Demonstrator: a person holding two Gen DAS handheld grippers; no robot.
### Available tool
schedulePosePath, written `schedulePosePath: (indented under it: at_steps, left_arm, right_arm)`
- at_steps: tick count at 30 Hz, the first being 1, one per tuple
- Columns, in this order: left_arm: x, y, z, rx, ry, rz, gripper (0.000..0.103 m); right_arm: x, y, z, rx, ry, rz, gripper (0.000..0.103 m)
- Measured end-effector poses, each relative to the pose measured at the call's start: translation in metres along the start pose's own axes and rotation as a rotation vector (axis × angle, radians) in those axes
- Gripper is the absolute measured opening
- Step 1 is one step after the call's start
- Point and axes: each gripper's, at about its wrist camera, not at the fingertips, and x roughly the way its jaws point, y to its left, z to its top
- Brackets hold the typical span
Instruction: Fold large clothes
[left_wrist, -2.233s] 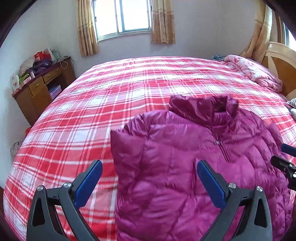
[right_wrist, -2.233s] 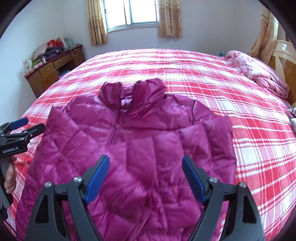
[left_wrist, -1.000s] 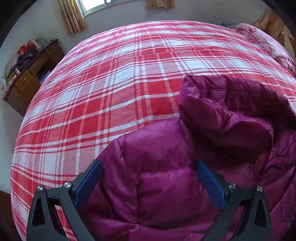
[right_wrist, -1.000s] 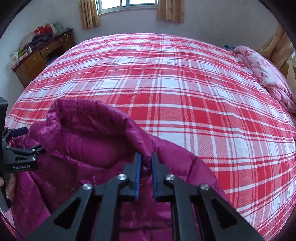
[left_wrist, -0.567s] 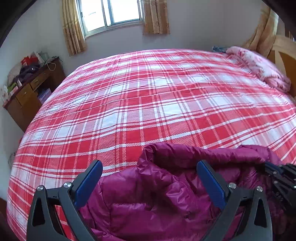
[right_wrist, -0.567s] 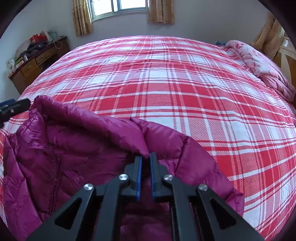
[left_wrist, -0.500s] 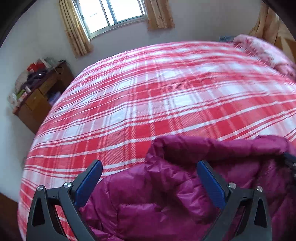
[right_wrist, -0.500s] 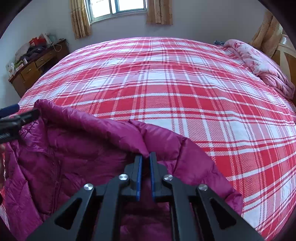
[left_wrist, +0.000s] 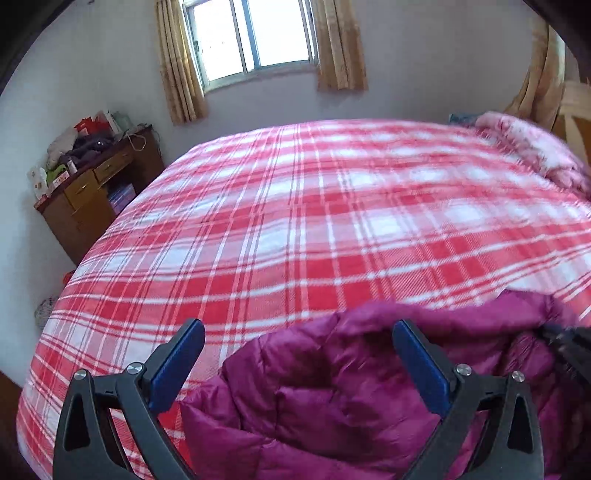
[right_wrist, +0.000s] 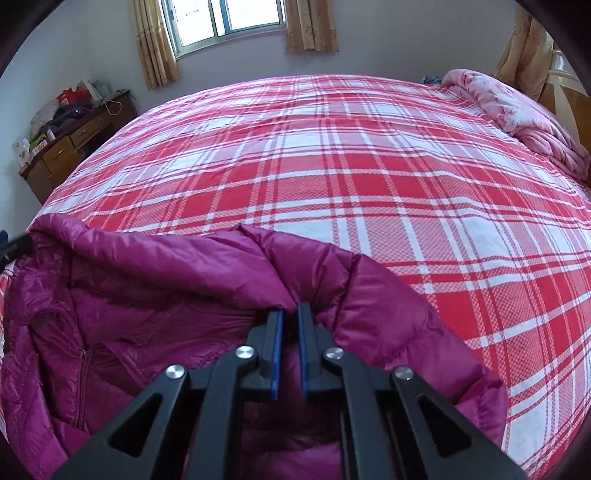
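A magenta puffer jacket (right_wrist: 147, 317) lies on the near part of the red plaid bed (right_wrist: 332, 155), its top folded toward me. My right gripper (right_wrist: 289, 314) is shut on the jacket's folded edge, near the collar and shoulder, and holds it lifted. My left gripper (left_wrist: 297, 336) is wide open and empty above the jacket's left side (left_wrist: 332, 398), with its fingers (left_wrist: 177, 365) apart from the fabric. The right gripper's dark body shows blurred at the right edge of the left wrist view (left_wrist: 569, 347).
A wooden dresser (left_wrist: 92, 188) piled with clutter stands at the left wall. A pink quilt (right_wrist: 517, 114) lies bunched at the bed's far right by the wooden headboard (left_wrist: 576, 110). A curtained window (left_wrist: 255, 37) is behind the bed.
The right gripper closed on the jacket's upper edge and pulled it back toward me, folding the top over. The left gripper stayed open and has tilted up and leftward.
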Motion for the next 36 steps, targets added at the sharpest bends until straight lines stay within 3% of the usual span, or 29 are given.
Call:
schedulePosePath:
  at_steps: [4, 8, 10, 13, 20, 22, 26, 27, 30, 33, 36]
  left_arm:
    - [-0.008, -0.015, 0.028, -0.074, -0.048, -0.127, 0.102]
    - [0.027, -0.036, 0.024, -0.123, 0.096, -0.255, 0.102]
    - [0.047, -0.043, 0.011, -0.147, 0.165, -0.252, 0.102]
    - [0.064, -0.048, -0.008, -0.127, 0.212, -0.189, 0.102]
    - [0.081, -0.042, -0.036, -0.11, 0.245, -0.155, 0.102]
    - [0.083, -0.042, -0.04, -0.113, 0.242, -0.146, 0.102]
    - [0.084, -0.044, -0.042, -0.1, 0.224, -0.135, 0.102]
    - [0.084, -0.044, -0.042, -0.099, 0.222, -0.133, 0.102]
    - [0.084, -0.046, -0.043, -0.092, 0.213, -0.123, 0.102]
    - [0.084, -0.047, -0.044, -0.086, 0.204, -0.116, 0.102]
    - [0.085, -0.044, -0.045, -0.101, 0.197, -0.124, 0.102]
  right_arm:
    - [0.0, -0.001, -0.001, 0.003, -0.01, 0.004, 0.008]
    - [0.0, -0.002, -0.002, 0.006, -0.018, 0.012, 0.008]
    - [0.0, -0.004, -0.002, 0.014, -0.022, 0.022, 0.008]
    - [0.0, -0.006, -0.003, 0.022, -0.024, 0.033, 0.008]
    - [-0.005, -0.005, -0.003, 0.018, -0.036, 0.043, 0.011]
    - [-0.018, -0.002, -0.003, 0.018, -0.053, 0.032, 0.02]
    - [-0.066, 0.01, 0.0, 0.023, -0.199, 0.022, 0.068]
    - [-0.075, 0.014, 0.003, 0.025, -0.234, 0.024, 0.071]
    - [-0.077, 0.035, 0.025, 0.002, -0.247, 0.025, 0.069]
    - [-0.044, 0.062, 0.04, -0.088, -0.166, 0.003, 0.058]
    - [-0.005, 0.065, 0.032, -0.098, -0.059, -0.01, 0.05]
